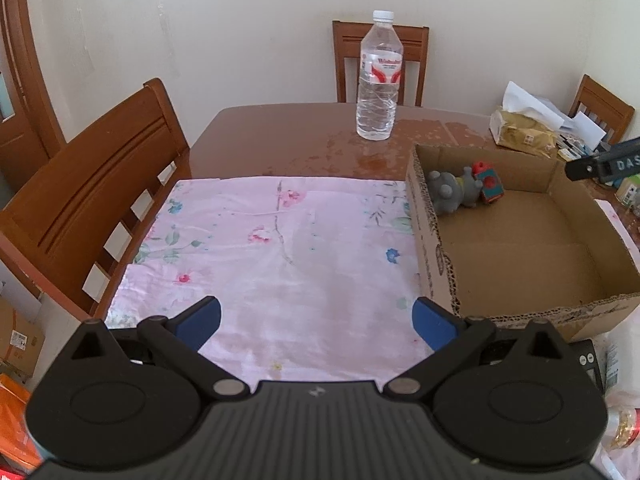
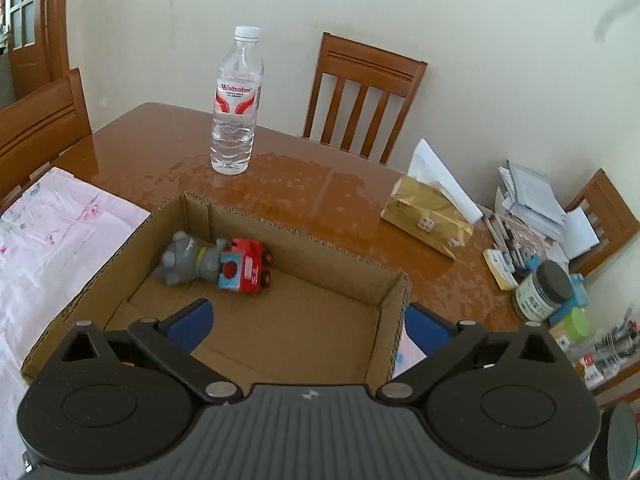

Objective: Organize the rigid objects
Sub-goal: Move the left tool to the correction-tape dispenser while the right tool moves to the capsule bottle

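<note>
- While I hold the left gripper (image 1: 317,320) over the floral cloth (image 1: 256,248), its blue pads (image 1: 202,320) stand wide apart with nothing between them.
- Left wrist view: just beside the cloth's right edge I see the cardboard box (image 1: 430,248); in the box's far left corner lie the grey toy figure (image 1: 450,191) and the red toy truck (image 1: 489,184), touching each other.
- Left wrist view: beyond the box, on the wooden table (image 1: 280,136), a water bottle (image 1: 379,76) stands upright, and a tissue pack (image 1: 520,130) lies past the box's far right corner.
- Right wrist view: I keep the right gripper (image 2: 308,322) spread and empty; one pad (image 2: 190,324) hangs over the box (image 2: 384,320) interior, the other (image 2: 426,328) outside its right wall.
- Right wrist view: the grey figure (image 2: 184,260) and red truck (image 2: 244,270) lie on their sides in the box's far left corner.
- Right wrist view: the bottle (image 2: 237,104) stands behind the box; the tissue pack (image 2: 428,216) and a dark-lidded jar (image 2: 542,290) sit to the box's right.
</note>
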Motion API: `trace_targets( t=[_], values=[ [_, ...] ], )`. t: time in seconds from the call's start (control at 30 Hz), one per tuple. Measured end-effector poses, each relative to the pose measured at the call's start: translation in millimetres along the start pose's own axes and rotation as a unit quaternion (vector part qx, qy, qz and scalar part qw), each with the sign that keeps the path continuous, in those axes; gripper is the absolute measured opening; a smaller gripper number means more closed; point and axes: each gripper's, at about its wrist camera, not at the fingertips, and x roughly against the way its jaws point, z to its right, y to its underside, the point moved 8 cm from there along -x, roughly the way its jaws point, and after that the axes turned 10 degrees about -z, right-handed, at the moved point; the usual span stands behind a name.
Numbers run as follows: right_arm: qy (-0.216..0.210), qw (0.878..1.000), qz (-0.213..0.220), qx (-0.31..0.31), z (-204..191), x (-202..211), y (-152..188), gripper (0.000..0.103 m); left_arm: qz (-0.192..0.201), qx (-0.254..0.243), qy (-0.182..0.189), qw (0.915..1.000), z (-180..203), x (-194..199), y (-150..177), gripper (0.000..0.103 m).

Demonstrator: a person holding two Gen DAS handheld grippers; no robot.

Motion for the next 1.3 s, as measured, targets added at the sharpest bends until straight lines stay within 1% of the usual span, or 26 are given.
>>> trace_targets(
  t=[0.17, 0.43, 0.6, 0.73, 0.83, 0.9, 1.0, 1.13, 1.23, 1.3],
  values=[
    [0.012, 1.000, -0.002, -0.015, 2.9, 15.2, 21.4, 0.103, 0.000, -0.011, 0.008, 0.9999, 8.6, 1.1, 3.7, 0.102],
    [0.016, 0.998, -0.016, -0.051, 0.7, 38.7, 76.5, 0.103, -0.014, -0.022, 0.021, 0.9994, 21.8, 0.1, 20.7, 0.102],
    [0.011, 0.998, -0.024, -0.051, -4.0, 48.5, 111.2, 0.103, -0.022, -0.026, 0.015, 0.9993, 32.0, 6.8, 35.6, 0.102],
    [0.000, 0.998, -0.028, -0.051, -9.0, 53.6, 134.8, 0.103, -0.033, -0.021, -0.002, 0.9992, 40.7, 15.8, 49.7, 0.102],
    [-0.003, 0.999, -0.032, -0.041, -14.4, 57.6, 152.2, 0.103, -0.037, -0.020, -0.007, 0.9991, 49.1, 27.9, 61.8, 0.102],
    [-0.005, 0.999, -0.034, -0.026, -20.8, 58.4, 162.7, 0.103, -0.044, -0.021, -0.018, 0.9986, 53.2, 35.2, 71.3, 0.102],
    [-0.024, 0.999, -0.038, -0.012, -31.2, 56.8, 174.7, 0.103, -0.052, -0.022, -0.027, 0.9980, 55.8, 46.2, 85.3, 0.102],
    [-0.044, 0.998, -0.053, -0.016, -44.1, 48.1, 184.6, 0.103, -0.065, -0.018, -0.032, 0.9972, 54.5, 55.9, 100.1, 0.102],
    [-0.038, 0.997, -0.067, -0.018, -53.3, 39.3, 190.9, 0.103, -0.067, -0.022, -0.034, 0.9969, 54.0, 59.7, 105.5, 0.102],
    [-0.031, 0.997, -0.075, -0.020, -57.5, 35.0, 194.0, 0.103, -0.066, -0.024, -0.024, 0.9972, 54.0, 59.4, 105.1, 0.102]
  ],
)
